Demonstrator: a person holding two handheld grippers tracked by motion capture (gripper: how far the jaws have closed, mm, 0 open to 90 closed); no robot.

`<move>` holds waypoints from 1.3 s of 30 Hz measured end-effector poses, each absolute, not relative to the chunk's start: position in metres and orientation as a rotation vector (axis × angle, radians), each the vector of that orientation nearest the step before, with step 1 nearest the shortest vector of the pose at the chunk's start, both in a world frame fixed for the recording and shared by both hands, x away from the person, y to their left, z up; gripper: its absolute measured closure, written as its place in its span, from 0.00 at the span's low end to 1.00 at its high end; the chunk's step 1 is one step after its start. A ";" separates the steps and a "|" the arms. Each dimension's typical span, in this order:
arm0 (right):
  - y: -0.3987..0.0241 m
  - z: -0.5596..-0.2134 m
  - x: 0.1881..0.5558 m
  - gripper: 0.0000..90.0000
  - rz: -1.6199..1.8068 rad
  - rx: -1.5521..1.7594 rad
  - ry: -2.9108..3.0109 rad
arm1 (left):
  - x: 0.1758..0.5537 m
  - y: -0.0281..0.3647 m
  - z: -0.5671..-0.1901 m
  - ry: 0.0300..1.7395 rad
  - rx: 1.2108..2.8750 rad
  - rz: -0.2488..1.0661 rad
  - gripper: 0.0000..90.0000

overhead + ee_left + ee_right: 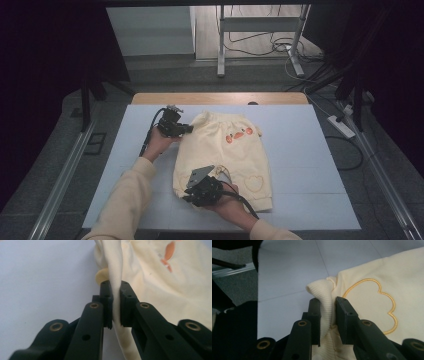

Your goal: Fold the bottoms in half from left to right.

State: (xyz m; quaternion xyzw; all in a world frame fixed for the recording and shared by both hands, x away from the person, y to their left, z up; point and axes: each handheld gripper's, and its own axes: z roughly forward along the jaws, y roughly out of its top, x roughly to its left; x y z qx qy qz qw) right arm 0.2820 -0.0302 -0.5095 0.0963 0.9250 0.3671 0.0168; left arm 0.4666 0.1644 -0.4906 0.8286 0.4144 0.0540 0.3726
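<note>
Gripping pale yellow cotton trousers [225, 150] on the white surface [310, 150], both jaws are clamping fabric: left gripper [115, 305] waistband, right gripper [328, 317] ribbed cuff.

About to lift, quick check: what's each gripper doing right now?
Left gripper: shut on the waist edge of the yellow pants.
Right gripper: shut on the ribbed leg cuff of the pants.

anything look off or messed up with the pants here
Nothing damaged or spilled. The yellow pants lie a bit rumpled on the white table; the left claw pinches the waist edge, the right claw a ribbed cuff.
</note>
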 end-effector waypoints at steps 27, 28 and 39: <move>-0.023 -0.497 0.273 0.83 1.238 0.242 2.840 | 0.460 0.184 -0.469 1.036 2.070 0.086 0.92; -0.022 -0.497 0.273 0.83 1.243 0.248 2.840 | 0.460 0.184 -0.467 1.034 2.070 0.086 0.92; -0.005 -0.473 0.272 0.83 1.296 0.187 2.803 | 0.458 0.198 -0.443 1.041 2.052 0.112 0.92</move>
